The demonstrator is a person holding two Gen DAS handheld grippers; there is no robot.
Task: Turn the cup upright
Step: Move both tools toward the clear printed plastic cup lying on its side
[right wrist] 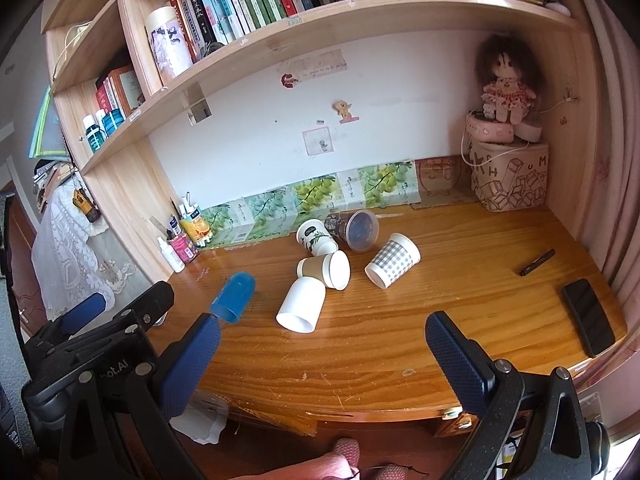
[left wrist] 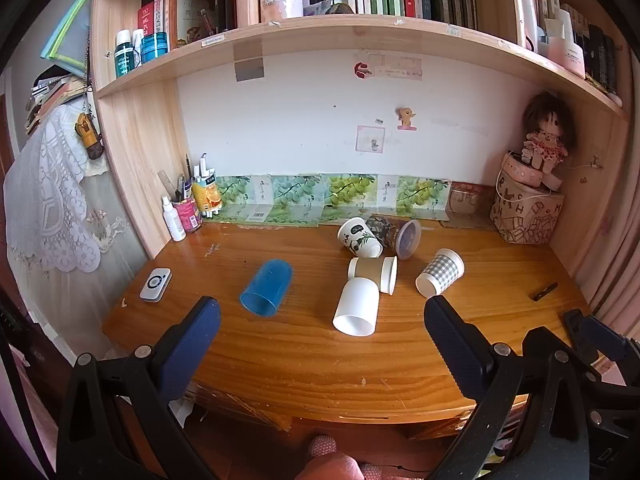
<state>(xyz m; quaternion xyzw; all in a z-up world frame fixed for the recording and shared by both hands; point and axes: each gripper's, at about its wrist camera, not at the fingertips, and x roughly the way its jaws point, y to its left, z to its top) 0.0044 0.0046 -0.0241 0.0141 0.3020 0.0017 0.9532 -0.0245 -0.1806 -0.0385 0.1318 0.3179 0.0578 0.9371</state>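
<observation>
Several cups lie on their sides on the wooden desk [left wrist: 304, 356]: a blue plastic cup [left wrist: 267, 287] [right wrist: 235, 297], a plain white cup [left wrist: 357, 305] [right wrist: 301, 305], a brown-sleeved cup [left wrist: 374, 273] [right wrist: 325, 269], a grey checked cup [left wrist: 440, 272] [right wrist: 393, 265], a panda-print cup [left wrist: 359, 237] [right wrist: 316, 237] and a dark cup with a blue lid [left wrist: 396, 235] [right wrist: 354, 229]. My left gripper [left wrist: 320, 312] is open and empty near the desk's front edge. My right gripper [right wrist: 322, 330] is open and empty, also at the front edge, short of the white cup.
A white remote [left wrist: 156, 285] lies at the left. A pen holder [left wrist: 186, 208] and bottles stand back left. A patterned box with a doll [left wrist: 528, 208] fills the back right corner. A black phone [right wrist: 588, 322] and a dark pen [right wrist: 538, 262] lie at the right.
</observation>
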